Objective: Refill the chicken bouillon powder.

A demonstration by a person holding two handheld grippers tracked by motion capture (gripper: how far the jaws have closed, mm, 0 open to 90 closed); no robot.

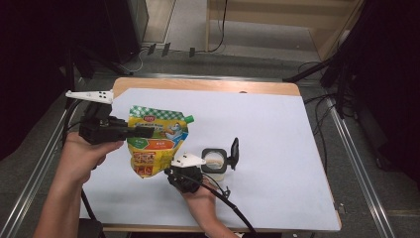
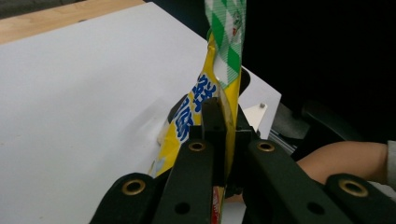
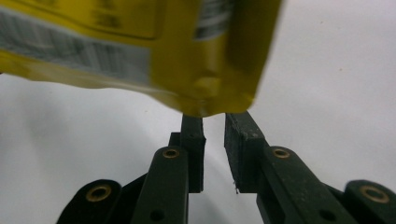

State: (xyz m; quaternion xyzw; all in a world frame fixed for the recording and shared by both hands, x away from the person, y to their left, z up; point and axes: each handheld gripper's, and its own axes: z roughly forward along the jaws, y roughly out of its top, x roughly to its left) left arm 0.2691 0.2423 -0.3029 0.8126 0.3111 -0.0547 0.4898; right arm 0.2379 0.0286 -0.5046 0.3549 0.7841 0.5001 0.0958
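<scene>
While left tongs [image 2: 219, 135] clamp pouch [image 1: 154, 141] at 9 o'clock edge, right tongs [image 3: 215, 126] narrowly parted under its bottom corner, gripping nothing — next: pinch corner, tip toward open jar [image 1: 216, 161] at 3 o'clock on bench [image 1: 277, 148].

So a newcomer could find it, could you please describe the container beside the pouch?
On the white mat, look right of the yellow pouch held up by the left gripper. The small clear container stands there, its black flip lid open.

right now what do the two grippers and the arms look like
Both the left gripper and the right gripper are black, each topped by a white three-cornered plate with dark dots. Jaws are flat black bars on linkage arms with brass rivets. A black cable trails from the right one. Forearms are bare, no sleeves.
</scene>
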